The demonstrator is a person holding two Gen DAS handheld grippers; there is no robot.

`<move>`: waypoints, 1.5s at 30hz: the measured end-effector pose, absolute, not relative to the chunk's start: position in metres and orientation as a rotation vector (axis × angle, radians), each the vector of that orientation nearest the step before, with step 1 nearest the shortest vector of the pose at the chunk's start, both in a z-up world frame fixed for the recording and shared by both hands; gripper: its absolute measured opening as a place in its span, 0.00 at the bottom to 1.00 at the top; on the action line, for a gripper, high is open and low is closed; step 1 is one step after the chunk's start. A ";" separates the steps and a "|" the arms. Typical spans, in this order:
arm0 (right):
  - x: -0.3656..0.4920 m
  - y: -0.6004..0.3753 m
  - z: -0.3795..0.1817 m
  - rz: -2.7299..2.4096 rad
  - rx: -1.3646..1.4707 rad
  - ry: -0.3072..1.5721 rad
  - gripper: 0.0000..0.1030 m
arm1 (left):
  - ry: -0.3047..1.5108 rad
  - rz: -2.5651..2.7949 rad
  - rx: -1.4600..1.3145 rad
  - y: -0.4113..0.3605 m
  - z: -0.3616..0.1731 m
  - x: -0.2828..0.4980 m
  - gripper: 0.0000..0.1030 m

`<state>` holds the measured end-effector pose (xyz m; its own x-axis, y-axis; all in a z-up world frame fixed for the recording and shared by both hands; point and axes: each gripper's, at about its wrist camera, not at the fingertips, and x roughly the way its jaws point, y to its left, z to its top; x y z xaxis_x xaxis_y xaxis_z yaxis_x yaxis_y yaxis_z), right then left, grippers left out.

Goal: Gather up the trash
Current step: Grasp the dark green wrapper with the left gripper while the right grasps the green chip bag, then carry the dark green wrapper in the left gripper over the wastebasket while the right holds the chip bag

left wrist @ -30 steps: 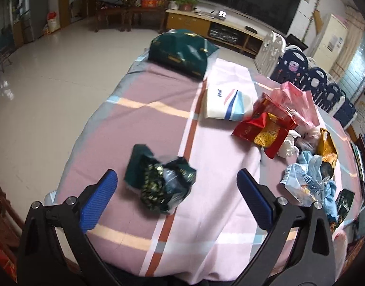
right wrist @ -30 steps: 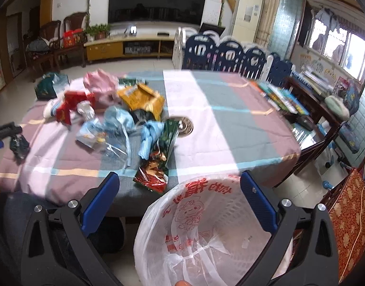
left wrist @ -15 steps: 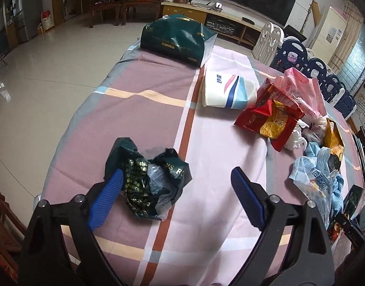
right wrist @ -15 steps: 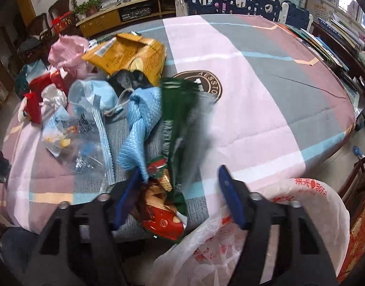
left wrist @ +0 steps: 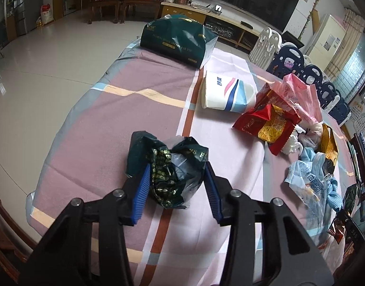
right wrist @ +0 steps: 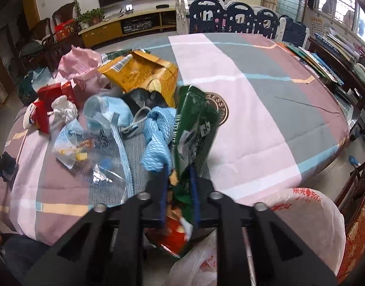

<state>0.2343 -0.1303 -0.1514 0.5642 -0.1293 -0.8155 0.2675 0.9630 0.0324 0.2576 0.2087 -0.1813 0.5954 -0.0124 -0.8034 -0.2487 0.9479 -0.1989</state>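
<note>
In the left wrist view my left gripper [left wrist: 176,182] is closed on a crumpled dark green plastic bag [left wrist: 169,166] that lies on the striped tablecloth [left wrist: 110,109]. In the right wrist view my right gripper [right wrist: 178,182] is shut on a green snack wrapper [right wrist: 194,128] whose upper end stands up over the table edge, with a red wrapper [right wrist: 175,233] hanging below the jaws. A white trash bag [right wrist: 296,217] with red print sits open below the table edge at lower right.
A trash pile lies on the table: pink bag [right wrist: 79,66], yellow packet [right wrist: 141,74], blue cloth [right wrist: 158,138], clear bag [right wrist: 91,150], red packets [left wrist: 268,121]. A tissue pack [left wrist: 227,95] and a dark green gift bag [left wrist: 177,40] lie farther off. Chairs line the far side.
Both grippers have closed: the left around the dark green bag after moving forward to it, the right on the green wrapper, which now stands lifted at the table edge.
</note>
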 end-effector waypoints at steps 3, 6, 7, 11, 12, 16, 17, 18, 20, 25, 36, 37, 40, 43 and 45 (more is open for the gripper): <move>0.235 -0.132 -0.141 -0.256 0.172 0.909 0.15 | 0.902 0.133 -0.318 0.210 -0.178 0.255 0.41; 0.233 -0.132 -0.130 -0.263 0.179 0.867 0.15 | 0.858 0.130 -0.344 0.214 -0.173 0.251 0.41; 0.232 -0.132 -0.127 -0.259 0.182 0.854 0.15 | 0.843 0.132 -0.355 0.216 -0.171 0.250 0.41; 0.234 -0.124 -0.136 -0.230 0.167 0.906 0.15 | 0.809 0.139 -0.379 0.220 -0.167 0.245 0.41; 0.234 -0.123 -0.140 -0.229 0.166 0.914 0.15 | 0.806 0.138 -0.382 0.220 -0.167 0.245 0.41; 0.225 -0.123 -0.137 -0.215 0.218 0.866 0.15 | 0.785 0.138 -0.379 0.220 -0.164 0.242 0.41; 0.224 -0.124 -0.134 -0.216 0.223 0.855 0.15 | 0.780 0.139 -0.375 0.219 -0.163 0.242 0.41; 0.223 -0.124 -0.130 -0.217 0.225 0.843 0.15 | 0.778 0.139 -0.373 0.219 -0.163 0.241 0.41; 0.221 -0.128 -0.120 -0.219 0.239 0.815 0.15 | 0.779 0.143 -0.365 0.218 -0.163 0.240 0.40; 0.210 -0.138 -0.097 -0.216 0.261 0.748 0.15 | 0.770 0.148 -0.340 0.215 -0.161 0.239 0.41; 0.191 -0.161 -0.088 -0.209 0.294 0.720 0.15 | 0.766 0.147 -0.328 0.213 -0.160 0.237 0.41; 0.191 -0.162 -0.091 -0.211 0.297 0.724 0.15 | 0.765 0.146 -0.326 0.213 -0.160 0.237 0.41; 0.192 -0.164 -0.098 -0.216 0.299 0.729 0.15 | 0.758 0.142 -0.311 0.210 -0.159 0.236 0.41; 0.201 -0.169 -0.116 -0.226 0.289 0.755 0.15 | 0.767 0.136 -0.300 0.208 -0.160 0.238 0.41; 0.202 -0.171 -0.119 -0.225 0.293 0.760 0.15 | 0.769 0.137 -0.302 0.209 -0.160 0.238 0.41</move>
<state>0.2024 -0.1706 -0.1194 0.7038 -0.0943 -0.7041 0.3044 0.9356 0.1790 0.2379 0.2086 -0.1598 0.7125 0.0122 -0.7016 -0.2313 0.9480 -0.2184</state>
